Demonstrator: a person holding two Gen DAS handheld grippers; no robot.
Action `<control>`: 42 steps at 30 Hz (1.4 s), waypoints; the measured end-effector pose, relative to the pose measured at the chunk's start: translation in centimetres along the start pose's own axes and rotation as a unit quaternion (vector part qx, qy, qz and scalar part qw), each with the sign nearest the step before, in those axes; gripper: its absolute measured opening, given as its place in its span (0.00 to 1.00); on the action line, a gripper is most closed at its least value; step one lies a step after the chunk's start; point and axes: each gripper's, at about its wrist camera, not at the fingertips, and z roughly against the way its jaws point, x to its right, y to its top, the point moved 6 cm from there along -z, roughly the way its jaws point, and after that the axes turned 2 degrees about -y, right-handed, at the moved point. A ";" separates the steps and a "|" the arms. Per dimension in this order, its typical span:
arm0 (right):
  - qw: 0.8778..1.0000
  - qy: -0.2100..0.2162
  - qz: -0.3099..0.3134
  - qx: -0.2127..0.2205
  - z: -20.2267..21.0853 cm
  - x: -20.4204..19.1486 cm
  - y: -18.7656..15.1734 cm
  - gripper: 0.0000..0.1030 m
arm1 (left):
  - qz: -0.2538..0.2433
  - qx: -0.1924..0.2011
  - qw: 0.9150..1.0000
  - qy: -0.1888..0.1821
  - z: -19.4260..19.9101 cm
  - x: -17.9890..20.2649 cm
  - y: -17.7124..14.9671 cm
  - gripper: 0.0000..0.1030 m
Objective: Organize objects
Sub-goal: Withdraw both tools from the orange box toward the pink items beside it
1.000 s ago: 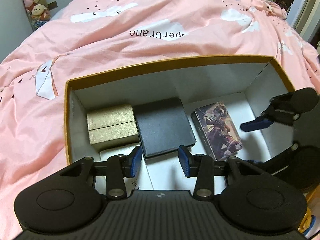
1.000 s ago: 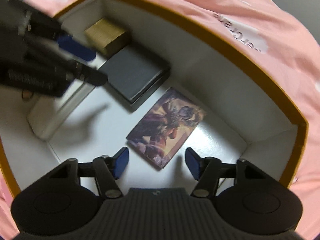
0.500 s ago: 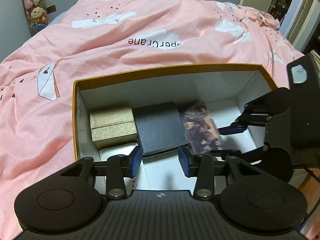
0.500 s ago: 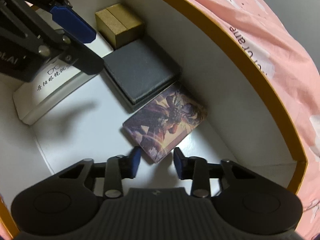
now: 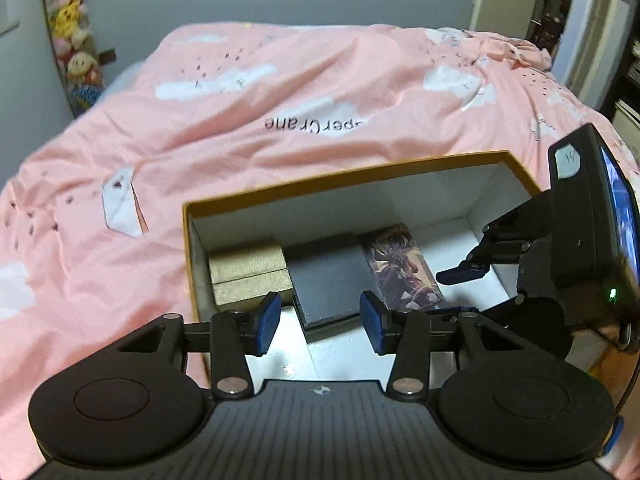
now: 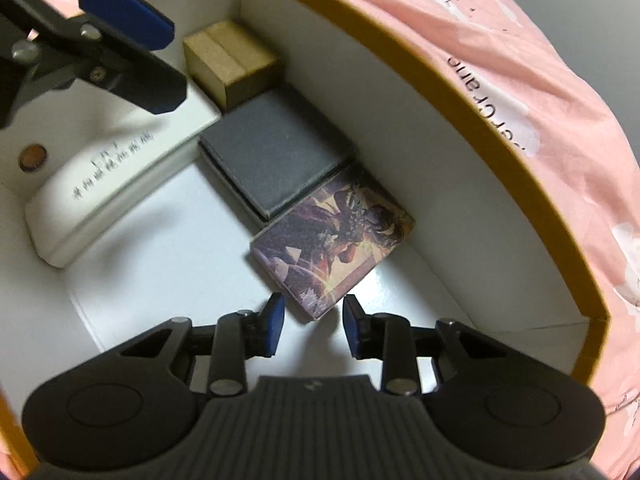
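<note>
An orange-rimmed box [image 5: 360, 172] with white walls [image 6: 400, 128] lies on the bed. Inside, in a row, are a gold box [image 5: 248, 276] [image 6: 228, 60], a dark grey box [image 5: 328, 276] [image 6: 276, 160] and a picture-printed card box [image 5: 400, 268] [image 6: 336, 240] flat against the grey one. A white case [image 6: 112, 172] lies beside them. My right gripper [image 6: 314, 322] [image 5: 456, 294] is low in the box, its narrow jaws straddling the card box's near corner without pressing it. My left gripper [image 5: 319, 324] [image 6: 174, 66] hovers above the box, jaws opening, with nothing between them.
A pink duvet [image 5: 280, 100] with white clouds surrounds the box. Plush toys [image 5: 72, 40] hang by the far left wall, and a doorway [image 5: 560, 20] is at the far right. A small brown disc [image 6: 32, 158] shows on the box's inner wall.
The card box has slid from the middle of the floor up against the grey box. My right jaws narrowed around its corner. My left gripper rose, drew back and widened.
</note>
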 end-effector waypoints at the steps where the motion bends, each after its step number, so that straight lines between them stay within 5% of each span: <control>1: 1.000 0.001 -0.008 0.008 0.8 0.0 -0.1 0.32 | -0.006 0.001 1.000 -0.002 0.5 0.1 0.0 0.54; 12: 0.986 -0.001 -0.107 0.127 10.8 -0.7 -0.3 0.50 | 0.006 0.012 1.000 -0.005 6.3 0.9 -0.8 0.58; 25: 0.960 -0.005 -0.167 0.226 17.3 -6.2 -3.7 0.71 | 0.031 0.015 0.999 -0.034 11.8 2.2 -4.7 0.58; 33: 0.950 0.023 -0.235 0.204 16.0 -8.9 -7.5 0.72 | 0.092 -0.011 0.995 -0.022 12.5 0.1 -7.7 0.49; 42: 0.947 0.034 -0.273 0.163 13.2 -11.1 -10.3 0.70 | 0.171 -0.035 0.984 -0.045 9.6 2.0 -12.3 0.43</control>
